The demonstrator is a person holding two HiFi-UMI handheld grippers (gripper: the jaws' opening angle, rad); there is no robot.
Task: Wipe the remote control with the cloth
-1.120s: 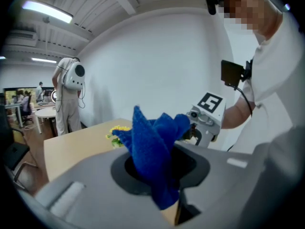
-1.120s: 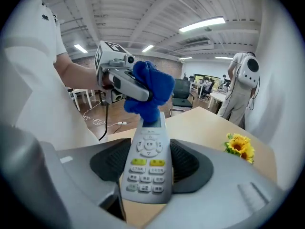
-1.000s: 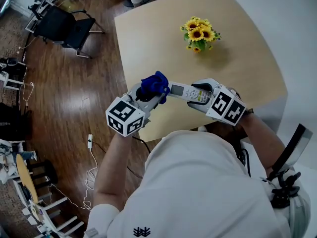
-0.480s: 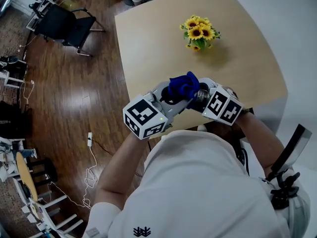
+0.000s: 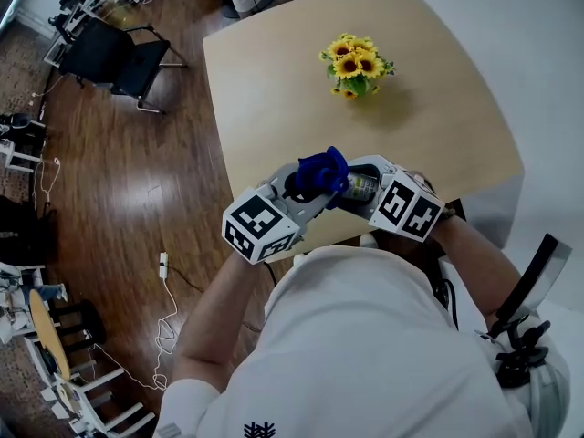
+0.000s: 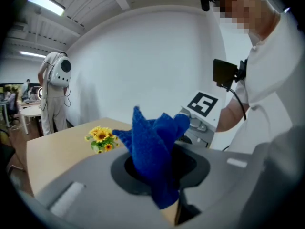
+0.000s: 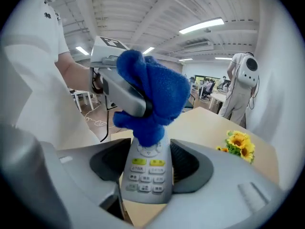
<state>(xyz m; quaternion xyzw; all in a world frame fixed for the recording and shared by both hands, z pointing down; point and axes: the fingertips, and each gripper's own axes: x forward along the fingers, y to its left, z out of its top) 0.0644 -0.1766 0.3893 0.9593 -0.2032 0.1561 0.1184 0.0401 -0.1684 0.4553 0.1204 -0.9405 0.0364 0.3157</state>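
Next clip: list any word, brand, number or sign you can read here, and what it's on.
No text here can be read.
Button labels on the remote control: too small and blurred.
The sleeve print: dark characters, too blurred.
The shirt emblem: a symbol, no legible letters.
The marker cubes: black-and-white patterns, no text.

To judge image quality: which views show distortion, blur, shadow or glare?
Head view: sharp, with a soft shadow beside the yellow sunflower bunch on the pale wooden table. Left gripper view: fisheye bending, dark corners, fuzzy blue cloth slightly soft. Right gripper view: same bending; bright ceiling lamps, grey remote control sharp.
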